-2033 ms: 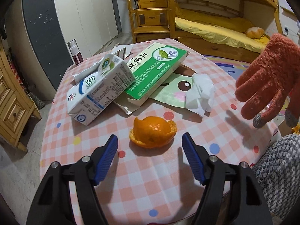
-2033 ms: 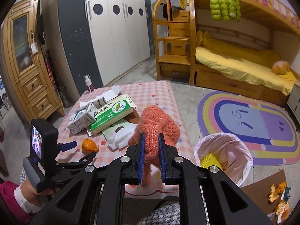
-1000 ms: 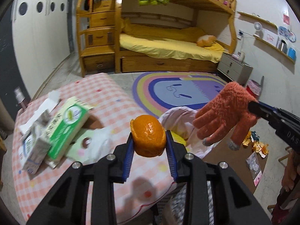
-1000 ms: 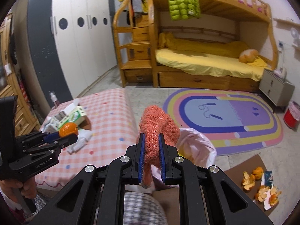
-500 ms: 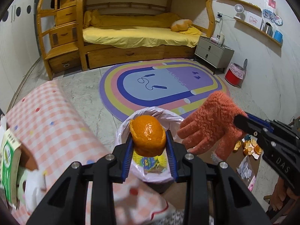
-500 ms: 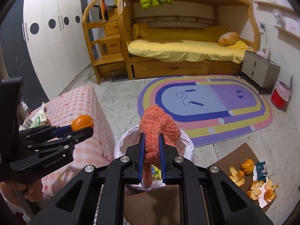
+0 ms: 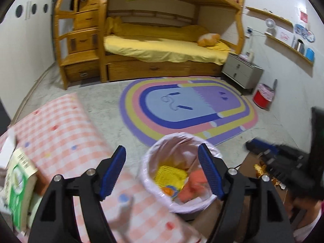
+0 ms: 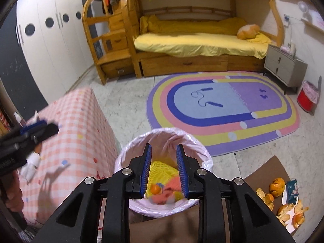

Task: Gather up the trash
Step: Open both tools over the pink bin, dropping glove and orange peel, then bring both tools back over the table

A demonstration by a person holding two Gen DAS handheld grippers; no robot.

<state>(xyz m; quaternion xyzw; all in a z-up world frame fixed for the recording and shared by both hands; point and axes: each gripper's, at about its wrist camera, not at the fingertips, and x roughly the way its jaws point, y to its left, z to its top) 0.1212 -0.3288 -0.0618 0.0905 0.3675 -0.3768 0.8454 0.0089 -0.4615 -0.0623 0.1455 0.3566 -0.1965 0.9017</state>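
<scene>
Both tools empty: left tool (image 7: 162, 172) spread wide, right tool (image 8: 163, 169) parted, above the pink-lined round trash bin (image 8: 129, 156). Fuzzy orange knit glove (image 8: 165, 195) and orange peel (image 8: 155, 189) lie inside. Green-and-white cardboard box (image 7: 17, 192) remains on the checkered surface (image 7: 60, 129): light, stiff, pinch across its thin edge.

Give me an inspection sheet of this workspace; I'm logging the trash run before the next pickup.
Surface: checked tablecloth table, left of the bin.
Job's things: orange peel and orange glove lie inside the lined trash bin.
Clutter: green box at the table's left edge; peel scraps on the floor, right of the bin.
Grippers: left gripper open, empty; right gripper open, empty, above the bin.
Cables: nothing seen.
Surroundings: bunk bed, rainbow rug, red bucket.
</scene>
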